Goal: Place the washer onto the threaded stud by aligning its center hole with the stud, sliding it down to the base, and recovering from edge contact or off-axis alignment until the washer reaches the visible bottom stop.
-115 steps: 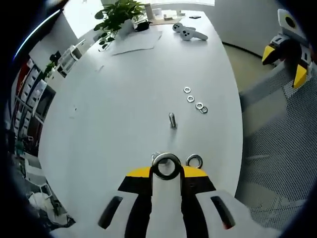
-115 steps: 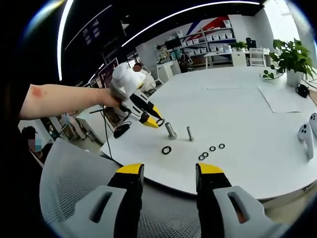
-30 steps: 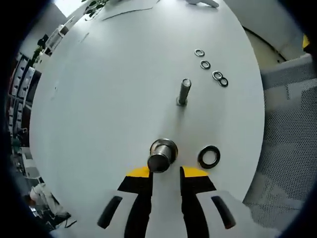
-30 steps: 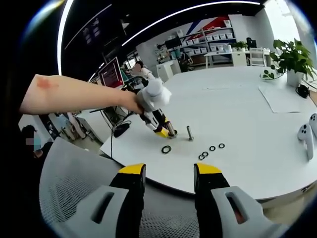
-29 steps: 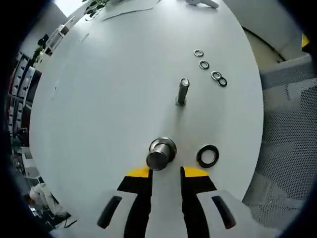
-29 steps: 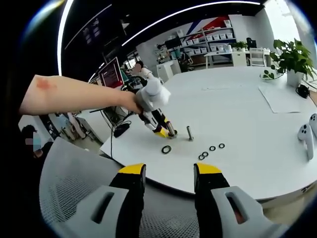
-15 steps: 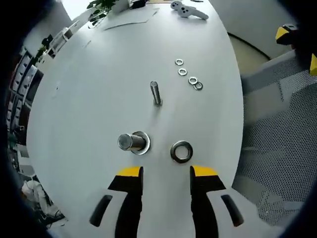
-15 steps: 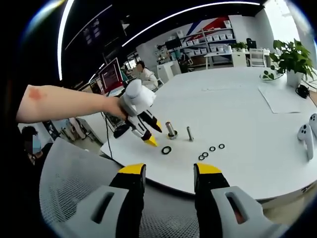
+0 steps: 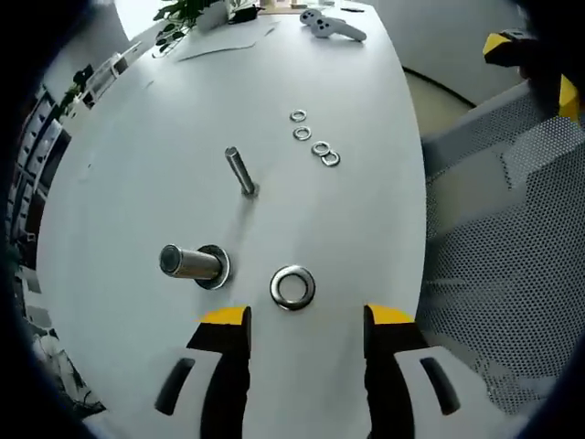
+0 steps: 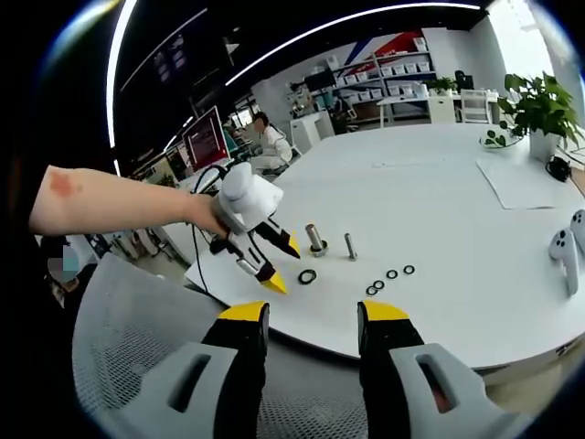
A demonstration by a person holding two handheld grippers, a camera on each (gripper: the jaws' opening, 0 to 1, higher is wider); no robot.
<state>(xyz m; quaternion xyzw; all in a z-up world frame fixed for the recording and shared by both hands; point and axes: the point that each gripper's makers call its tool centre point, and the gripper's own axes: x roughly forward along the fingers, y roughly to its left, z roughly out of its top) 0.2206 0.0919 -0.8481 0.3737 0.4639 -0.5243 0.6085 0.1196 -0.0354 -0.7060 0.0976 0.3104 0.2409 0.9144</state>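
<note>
Your left tool (image 9: 297, 322) is spread wide with nothing between its yellow-tipped jaws, and the loose silver metal washer (image 9: 292, 287) lies flat on the white round table (image 9: 164, 119) just ahead of the tips, centred in the gap. That is the relation your coming grasp turns on: the washer sits straight forward along the tool's own line, so closing in needs little sideways correction. Beside that washer, to its left in the left gripper view, stands the thick silver threaded stud (image 9: 183, 262) with a flat ring at its base; beyond the washer rises the slimmer grey bolt (image 9: 240, 171), and farther still a short row of small spare silver washers (image 9: 315, 147) runs away from you. Your right tool (image 10: 303, 316), jaws parted and empty, hangs off the table edge above a grey mesh chair (image 10: 137, 338), well apart from the washer. From there you can see the left tool (image 10: 279, 263) next to the washer (image 10: 307, 276), so your left hand is clearly the nearer one for the pick
</note>
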